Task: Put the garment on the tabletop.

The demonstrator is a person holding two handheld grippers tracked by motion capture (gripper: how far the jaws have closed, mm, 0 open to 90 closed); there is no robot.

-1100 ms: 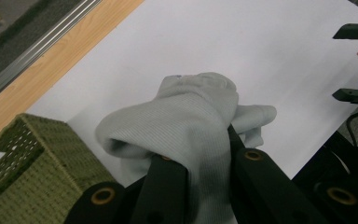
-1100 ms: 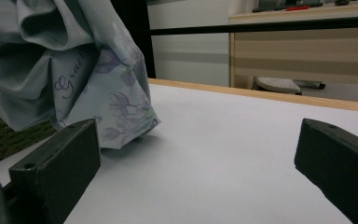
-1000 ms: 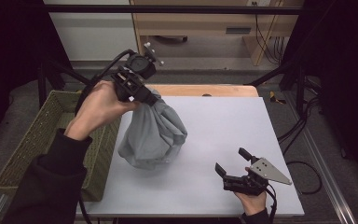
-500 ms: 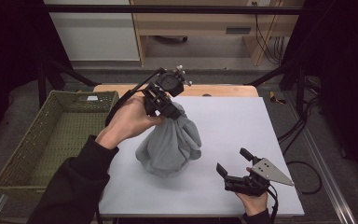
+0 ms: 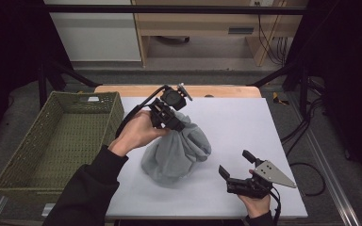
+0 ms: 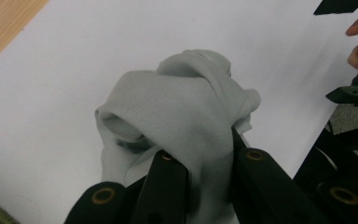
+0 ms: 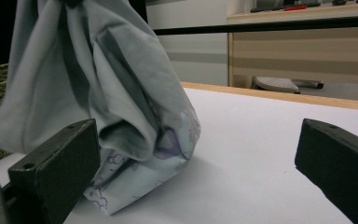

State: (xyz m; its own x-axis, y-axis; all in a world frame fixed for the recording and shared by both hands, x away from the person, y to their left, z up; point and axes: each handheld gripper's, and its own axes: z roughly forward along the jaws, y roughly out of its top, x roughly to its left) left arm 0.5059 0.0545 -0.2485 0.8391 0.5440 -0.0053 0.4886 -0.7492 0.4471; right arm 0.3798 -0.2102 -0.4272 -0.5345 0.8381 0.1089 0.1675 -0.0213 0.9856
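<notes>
The left gripper (image 5: 176,123) has carried the grey cloth (image 5: 176,150) rightward over the white table (image 5: 245,122), away from the green basket (image 5: 61,141), jaws clamped on its bunched top. Right gripper (image 5: 238,165), jaws apart, rests beside it.

Light falls from overhead onto the white table top (image 5: 245,127), which shows bright and even, while the room around it sinks to near black — the high view is slightly soft throughout. In the left gripper view, the grey cloth (image 6: 191,107) just beyond the jaws is sharp, the jaws themselves blurred. In the right gripper view, a soft shadow lies beside the cloth between the jaws — the background is hazy.
</notes>
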